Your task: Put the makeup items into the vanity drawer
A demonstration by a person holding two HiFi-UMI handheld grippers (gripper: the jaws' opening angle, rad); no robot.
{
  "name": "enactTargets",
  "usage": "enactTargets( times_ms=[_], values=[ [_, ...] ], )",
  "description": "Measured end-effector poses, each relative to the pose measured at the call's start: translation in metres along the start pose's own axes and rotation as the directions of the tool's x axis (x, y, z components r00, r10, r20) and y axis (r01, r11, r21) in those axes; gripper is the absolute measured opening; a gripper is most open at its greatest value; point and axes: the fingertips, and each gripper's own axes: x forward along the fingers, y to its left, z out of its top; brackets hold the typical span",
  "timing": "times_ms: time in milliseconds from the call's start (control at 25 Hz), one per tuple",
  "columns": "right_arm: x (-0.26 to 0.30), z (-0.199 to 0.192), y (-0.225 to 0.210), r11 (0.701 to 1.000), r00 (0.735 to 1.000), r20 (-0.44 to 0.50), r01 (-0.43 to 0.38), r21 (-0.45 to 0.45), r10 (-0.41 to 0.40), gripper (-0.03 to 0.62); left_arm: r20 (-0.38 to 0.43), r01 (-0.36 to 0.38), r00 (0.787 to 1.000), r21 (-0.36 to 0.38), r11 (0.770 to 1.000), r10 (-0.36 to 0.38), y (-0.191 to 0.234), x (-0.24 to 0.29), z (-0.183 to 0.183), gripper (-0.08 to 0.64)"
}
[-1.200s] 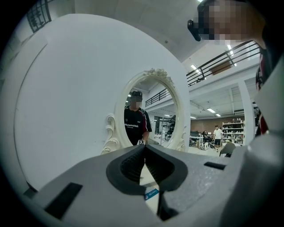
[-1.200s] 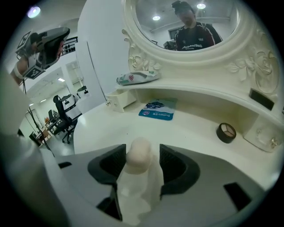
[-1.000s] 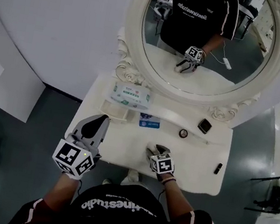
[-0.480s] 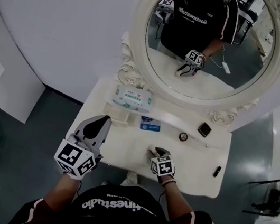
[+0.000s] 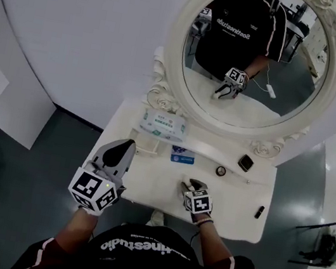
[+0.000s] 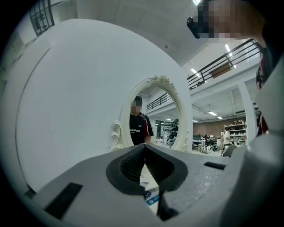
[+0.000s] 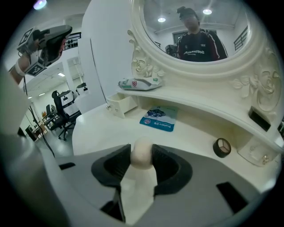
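Note:
My right gripper is low over the front of the white vanity top. Its jaws are shut on a cream, egg-shaped makeup sponge, which the pads pinch from both sides. My left gripper is raised at the table's left, jaws shut with nothing between them, and it also shows at the upper left of the right gripper view. A small open drawer sticks out under the shelf at the left. On the top lie a blue sachet and a round dark compact.
A pack of wipes lies on the raised shelf below the oval mirror. A black square item sits on the shelf at the right. A small dark stick lies near the table's right edge.
The head view has drifted a little. My right gripper stays at the table's front over the sponge and my left gripper stays raised at the left.

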Motion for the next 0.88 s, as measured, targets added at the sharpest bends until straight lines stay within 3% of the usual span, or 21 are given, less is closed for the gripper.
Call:
enactTargets(
  times_ms=[320,600,880],
  values=[
    [-0.022,0.050,0.005,1.000,0.993,0.117,0.020,-0.021,-0.018,0.158,0.017,-0.071,0.997,0.015,0.997,0.071,0.027,-0.015,0.004,0.006],
    [-0.051,0.117,0.019,0.999,0.964,0.267,0.015,-0.039,-0.004,0.156,0.021,-0.114,0.993,0.017,0.993,0.114,0.044,-0.026,0.005,0.006],
    [-0.050,0.151,0.038,0.997,0.949,0.313,-0.016,-0.076,0.039,0.156,0.026,-0.142,0.990,0.020,0.990,0.141,0.052,-0.038,0.008,0.006]
  ],
)
